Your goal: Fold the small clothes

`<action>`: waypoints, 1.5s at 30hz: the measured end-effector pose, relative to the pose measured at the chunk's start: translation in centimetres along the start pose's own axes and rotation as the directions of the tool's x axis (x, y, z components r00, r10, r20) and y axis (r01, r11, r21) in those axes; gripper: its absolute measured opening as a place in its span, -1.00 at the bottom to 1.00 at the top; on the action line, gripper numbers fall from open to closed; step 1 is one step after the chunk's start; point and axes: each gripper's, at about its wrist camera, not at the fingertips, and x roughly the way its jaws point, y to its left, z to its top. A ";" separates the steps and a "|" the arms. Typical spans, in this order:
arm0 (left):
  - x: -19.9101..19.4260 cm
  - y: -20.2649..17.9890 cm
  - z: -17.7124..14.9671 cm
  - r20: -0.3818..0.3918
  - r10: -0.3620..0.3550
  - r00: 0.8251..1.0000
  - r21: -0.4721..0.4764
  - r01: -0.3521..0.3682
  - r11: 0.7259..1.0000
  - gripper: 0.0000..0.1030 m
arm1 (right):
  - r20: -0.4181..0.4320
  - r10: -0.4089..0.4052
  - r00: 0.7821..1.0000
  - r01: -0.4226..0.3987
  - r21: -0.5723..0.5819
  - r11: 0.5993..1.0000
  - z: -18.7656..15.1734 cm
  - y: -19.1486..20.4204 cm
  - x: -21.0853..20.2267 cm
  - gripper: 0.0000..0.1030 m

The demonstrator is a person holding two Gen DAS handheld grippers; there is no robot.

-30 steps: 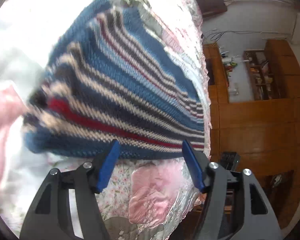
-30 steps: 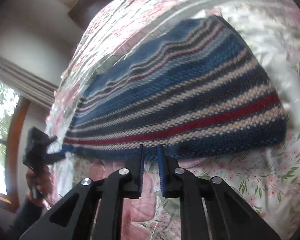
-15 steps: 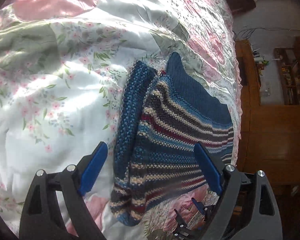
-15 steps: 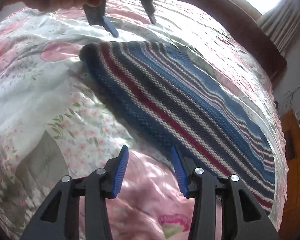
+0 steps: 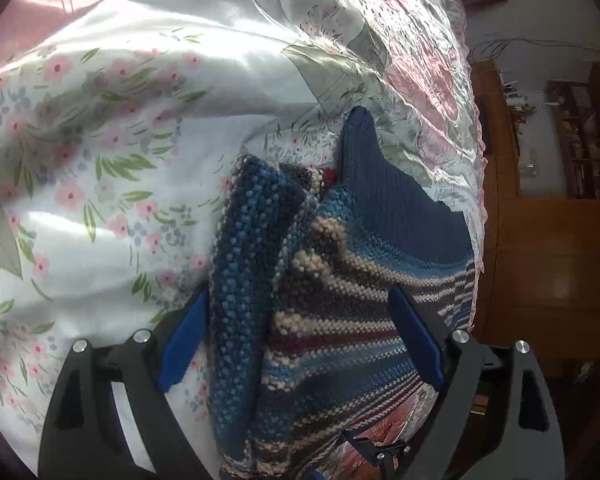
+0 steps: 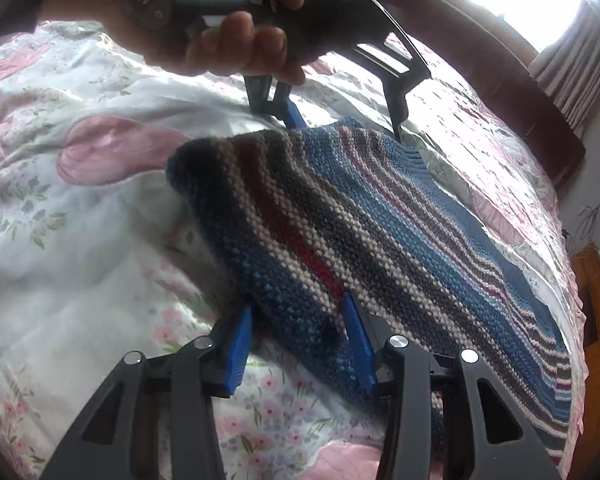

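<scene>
Striped sweater (image 6: 340, 216) lies folded on bedspread (image 5: 100, 140). Left gripper (image 5: 300, 336) and right gripper (image 6: 296, 340) are spread wide, nothing clamped. Next, judged: folded edge to be pinched.

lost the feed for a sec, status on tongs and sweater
Left tongs open, right tongs open, both straddling the striped sweater. Sweater flat on floral bedspread. Nothing in the way.
</scene>
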 end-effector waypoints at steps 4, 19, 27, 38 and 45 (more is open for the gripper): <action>0.6 -0.1 0.9 -0.008 -0.019 1.000 0.003 0.019 1.000 0.71 | 0.026 -0.044 0.999 0.045 -0.029 0.999 1.6 1.2 0.6 -0.14; 0.7 0.6 1.0 -0.046 0.035 0.998 -0.029 -0.036 0.999 -0.20 | 0.053 -0.123 0.991 0.125 -0.028 0.992 5.5 3.8 2.0 -0.34; -1.4 -1.4 0.6 0.008 0.039 0.999 -0.015 -0.039 0.999 -0.58 | 0.085 -0.095 0.992 0.092 0.044 0.995 6.3 1.3 -0.5 -0.75; -4.8 -10.0 -0.4 0.071 0.091 0.993 0.070 -0.096 0.993 -0.62 | 0.158 -0.111 0.981 0.084 0.170 0.982 7.1 -4.0 -6.0 -0.77; -6.1 -16.2 -1.3 0.099 0.129 0.987 0.112 -0.140 0.984 -0.64 | 0.197 -0.129 0.972 0.078 0.246 0.966 6.9 -8.1 -9.5 -0.78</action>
